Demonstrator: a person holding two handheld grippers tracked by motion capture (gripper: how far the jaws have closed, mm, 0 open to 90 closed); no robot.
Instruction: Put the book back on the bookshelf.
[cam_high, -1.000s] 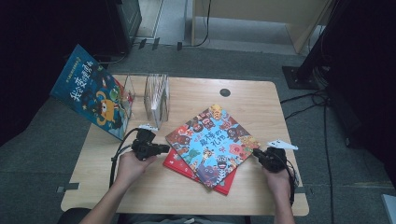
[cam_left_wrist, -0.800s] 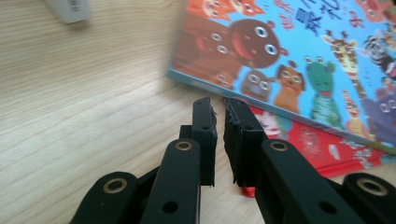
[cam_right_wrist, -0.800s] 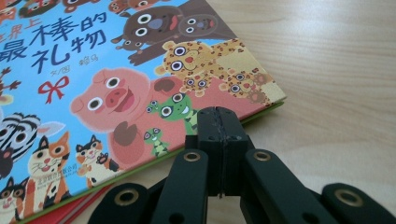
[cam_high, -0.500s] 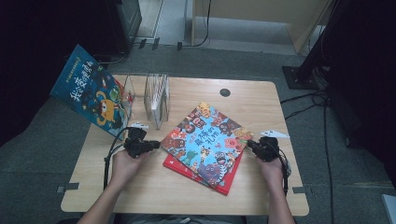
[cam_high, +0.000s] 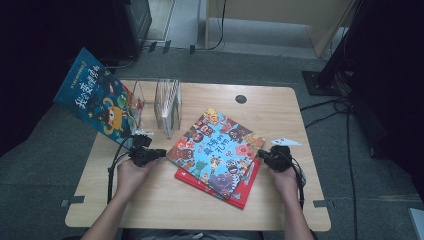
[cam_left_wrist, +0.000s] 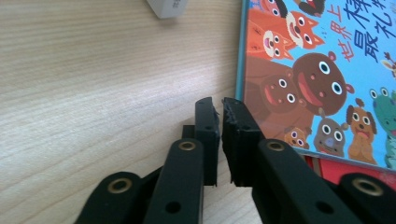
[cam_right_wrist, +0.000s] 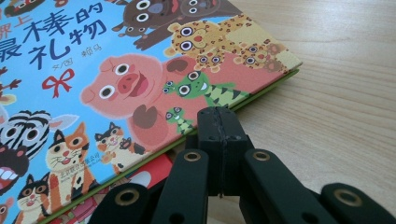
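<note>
A blue picture book with cartoon animals (cam_high: 215, 147) lies askew on a red book (cam_high: 235, 192) in the middle of the wooden table. My left gripper (cam_high: 162, 151) lies just off the blue book's left corner. In the left gripper view its jaws (cam_left_wrist: 220, 105) have just been closing; only a thin slit is left, nothing is between them, and the blue book (cam_left_wrist: 317, 70) is at their right. My right gripper (cam_high: 260, 152) is shut, and its tips (cam_right_wrist: 218, 116) rest against the green edge of the blue book (cam_right_wrist: 116, 70), above the red book (cam_right_wrist: 149, 175).
Another blue book (cam_high: 97, 102) leans off the table's far left corner beside a clear acrylic book stand (cam_high: 167, 102). A black cable hole (cam_high: 241, 99) sits near the far edge. Bare wood lies in front of the books and on the right.
My right gripper moved left against the blue book, and the book slid left over the red one. My left gripper drew back to the left.
</note>
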